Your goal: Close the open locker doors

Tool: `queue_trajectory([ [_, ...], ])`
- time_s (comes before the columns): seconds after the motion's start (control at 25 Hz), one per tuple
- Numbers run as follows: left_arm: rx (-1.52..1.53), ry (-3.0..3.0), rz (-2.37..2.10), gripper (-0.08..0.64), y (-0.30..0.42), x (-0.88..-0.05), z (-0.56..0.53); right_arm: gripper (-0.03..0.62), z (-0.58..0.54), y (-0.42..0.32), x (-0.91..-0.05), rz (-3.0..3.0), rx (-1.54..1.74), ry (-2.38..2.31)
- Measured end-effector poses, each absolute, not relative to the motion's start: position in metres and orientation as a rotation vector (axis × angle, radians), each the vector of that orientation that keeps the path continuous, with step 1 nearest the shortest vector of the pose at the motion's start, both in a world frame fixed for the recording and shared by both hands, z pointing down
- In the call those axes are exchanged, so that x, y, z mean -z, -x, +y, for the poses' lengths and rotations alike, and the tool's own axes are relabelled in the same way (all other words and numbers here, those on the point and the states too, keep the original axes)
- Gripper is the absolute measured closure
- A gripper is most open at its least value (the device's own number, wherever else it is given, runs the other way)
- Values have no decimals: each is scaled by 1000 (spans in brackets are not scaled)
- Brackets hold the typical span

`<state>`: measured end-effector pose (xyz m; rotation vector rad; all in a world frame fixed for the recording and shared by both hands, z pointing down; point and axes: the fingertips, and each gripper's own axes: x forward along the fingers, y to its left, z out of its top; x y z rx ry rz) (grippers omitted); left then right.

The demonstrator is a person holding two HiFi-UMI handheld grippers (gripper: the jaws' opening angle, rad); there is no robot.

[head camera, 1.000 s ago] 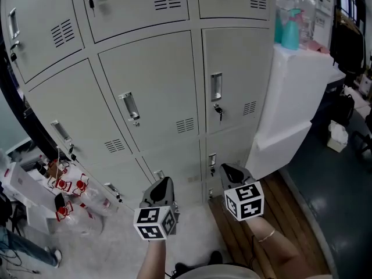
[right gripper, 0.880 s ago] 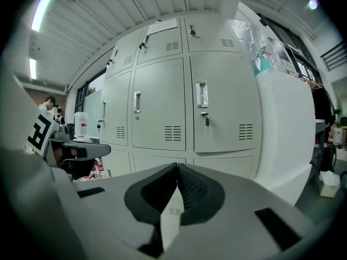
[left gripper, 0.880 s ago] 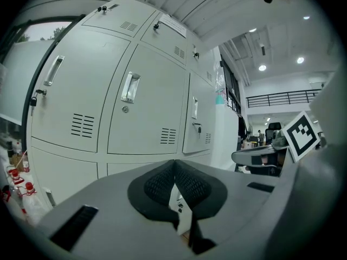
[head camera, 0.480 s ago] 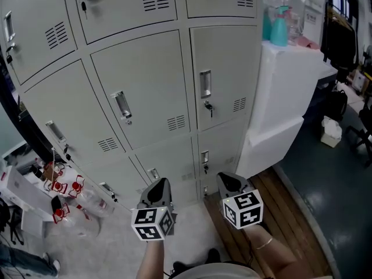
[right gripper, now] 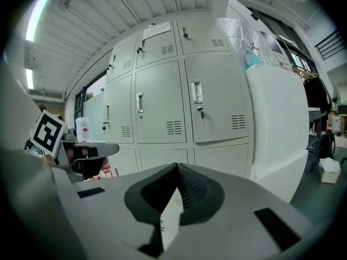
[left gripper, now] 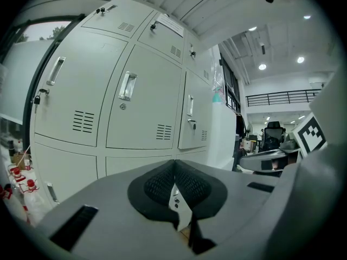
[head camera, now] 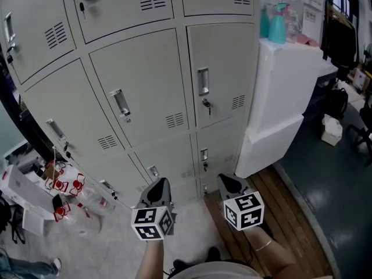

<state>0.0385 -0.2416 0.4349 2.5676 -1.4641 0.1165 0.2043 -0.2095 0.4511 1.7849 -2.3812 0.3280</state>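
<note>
In the head view, the lockers (head camera: 139, 97) filled the upper left as a grey bank. Every door (head camera: 218, 74) in sight lay flush in its frame, each with a handle (head camera: 202, 81), a vent and a key (head camera: 205, 103) in the lock. A white cabinet (head camera: 285, 97) stood against the bank's right end, with a teal spray bottle (head camera: 276, 25) on top. Clear bottles (head camera: 70, 188) marked with red sat on the floor at the left. The left gripper (head camera: 158, 186) and right gripper (head camera: 228, 182) were held low, side by side and apart, pointing at the bottom row of lockers and touching none. Wooden planks (head camera: 273, 214) ran under the right one.

In the left gripper view, the left gripper (left gripper: 174, 169) had its 2 jaws closed tip to tip, with nothing between them. The lockers (left gripper: 146, 102) rose ahead, doors shut. The spray bottle (left gripper: 216, 97) showed small beyond them, and the right gripper's marker cube (left gripper: 312, 134) sat at the right edge.

In the right gripper view, the right gripper (right gripper: 177, 169) likewise had its jaws pressed together and empty. The lockers (right gripper: 162, 102) stood ahead with doors closed, the cabinet (right gripper: 276, 129) to their right and the spray bottle (right gripper: 250, 58) on it. The left gripper's cube (right gripper: 47, 131) showed at the left edge.
</note>
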Motion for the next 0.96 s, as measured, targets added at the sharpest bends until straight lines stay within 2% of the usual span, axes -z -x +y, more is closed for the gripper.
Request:
queue_trajectory([
  [0.96, -112, -2542, -1503, 540, -39, -437, -232, 603, -206, -204, -454, -2422, -319, -1729],
])
